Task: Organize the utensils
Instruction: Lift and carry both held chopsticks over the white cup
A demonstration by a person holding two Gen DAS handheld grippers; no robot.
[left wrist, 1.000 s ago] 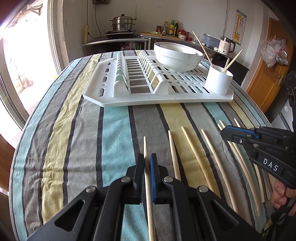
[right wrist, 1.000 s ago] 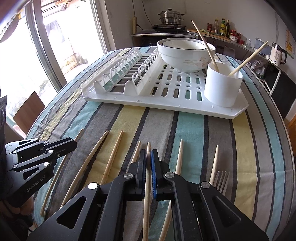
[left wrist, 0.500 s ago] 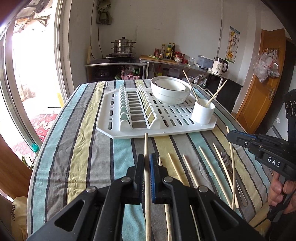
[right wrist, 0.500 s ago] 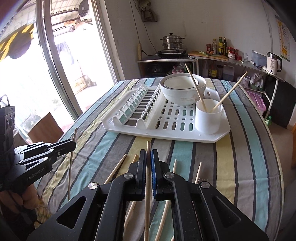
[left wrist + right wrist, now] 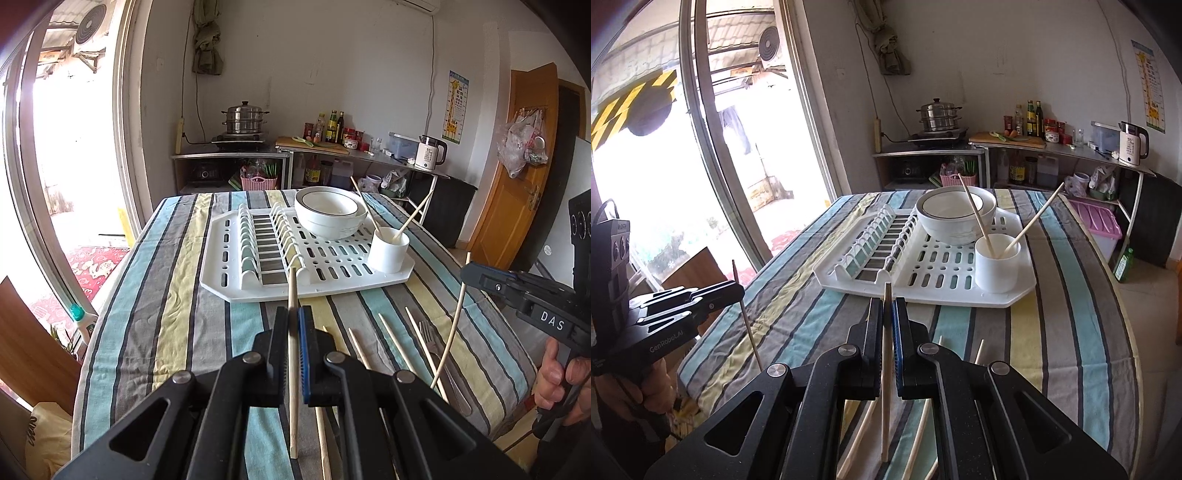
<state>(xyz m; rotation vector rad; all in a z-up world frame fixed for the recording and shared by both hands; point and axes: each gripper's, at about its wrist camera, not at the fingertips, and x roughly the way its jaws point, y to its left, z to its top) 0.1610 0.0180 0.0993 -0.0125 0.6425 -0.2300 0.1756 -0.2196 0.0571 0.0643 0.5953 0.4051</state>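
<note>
Left gripper (image 5: 293,332) and right gripper (image 5: 887,325) each clamped on one chopstick (image 5: 293,354), both lifted above the striped tablecloth (image 5: 177,314). Risk, as I judge it: the thin sticks pivot between the pads, miss the white cup (image 5: 996,263) on the drying rack (image 5: 923,280), or tip it.

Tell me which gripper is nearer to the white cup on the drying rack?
Right, by a small margin. The right gripper faces the white cup just right of its line; the left gripper sits farther left, opposite the rack's plate slots.

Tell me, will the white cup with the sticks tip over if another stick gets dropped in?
The white cup looks wide and squat, so probably not. Its two chopsticks lean outward, adding some tipping pull. It sits near the drying rack corner, so a hard bump might slide it.
</note>
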